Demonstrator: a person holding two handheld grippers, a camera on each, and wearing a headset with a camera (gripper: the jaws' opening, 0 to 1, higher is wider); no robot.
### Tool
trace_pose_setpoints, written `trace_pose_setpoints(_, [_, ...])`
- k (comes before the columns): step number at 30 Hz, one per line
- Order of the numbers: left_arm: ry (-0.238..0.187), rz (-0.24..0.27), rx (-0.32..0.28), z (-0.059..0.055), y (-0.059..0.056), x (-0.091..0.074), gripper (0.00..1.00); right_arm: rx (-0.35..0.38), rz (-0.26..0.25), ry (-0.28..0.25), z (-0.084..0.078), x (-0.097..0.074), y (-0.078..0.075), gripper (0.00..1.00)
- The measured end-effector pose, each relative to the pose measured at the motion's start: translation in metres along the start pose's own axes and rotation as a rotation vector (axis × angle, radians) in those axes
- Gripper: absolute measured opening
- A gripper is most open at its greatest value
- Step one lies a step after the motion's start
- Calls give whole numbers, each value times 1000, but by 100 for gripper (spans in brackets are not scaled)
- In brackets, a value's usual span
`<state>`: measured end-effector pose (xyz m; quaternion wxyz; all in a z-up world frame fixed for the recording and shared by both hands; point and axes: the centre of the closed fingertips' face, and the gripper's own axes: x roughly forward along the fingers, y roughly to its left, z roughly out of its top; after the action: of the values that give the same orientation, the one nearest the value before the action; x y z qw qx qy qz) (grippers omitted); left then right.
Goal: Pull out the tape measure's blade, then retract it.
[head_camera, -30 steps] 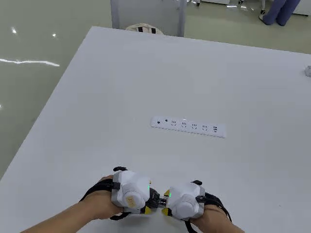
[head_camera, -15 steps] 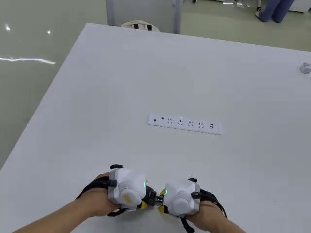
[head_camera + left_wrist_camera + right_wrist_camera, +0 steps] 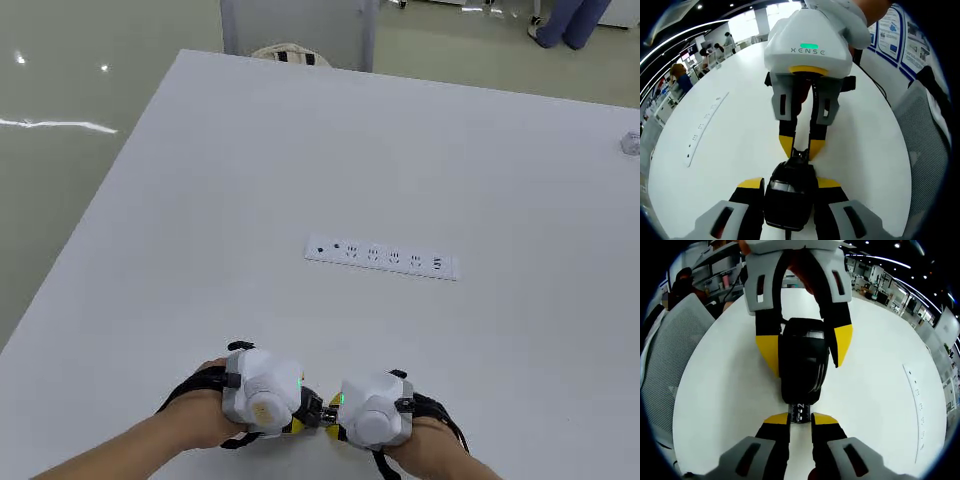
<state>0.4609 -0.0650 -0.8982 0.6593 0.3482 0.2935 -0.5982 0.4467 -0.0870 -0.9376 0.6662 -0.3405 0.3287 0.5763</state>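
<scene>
**Tape clamped between both grippers at the near edge of the desk**

Around you is a glossy grey-green floor [image 3: 70, 90] that throws back the ceiling lights. The white desk [image 3: 300, 150] runs wide and bare from your hands to its far edge. A grey mesh chair [image 3: 670, 355] stands just off the near edge. A white strip [image 3: 380, 257] of sockets lies flat near the middle of the desk, its long side roughly parallel to the near edge.

Your grippers meet nose to nose by the near edge. Your left gripper [image 3: 790, 182] is closed on the tape [image 3: 789, 200], its yellow-tipped jaws pressed against both sides of the case. Your right gripper [image 3: 801, 419] is clamped on the blade [image 3: 800, 414] just outside the case mouth.

The tape has a compact black case with rounded corners and a glossy face that catches the light. Only a short stub of blade is out. It is pale with dark printed marks and spans the small gap between the case and your right jaws. Whether the case touches the desk cannot be told.
</scene>
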Motion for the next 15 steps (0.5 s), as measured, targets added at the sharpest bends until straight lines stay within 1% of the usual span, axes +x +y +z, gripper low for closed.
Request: trace_pose_setpoints(15, [6, 2, 4, 1, 0, 0, 35, -8, -3, 2, 1, -1, 0, 16])
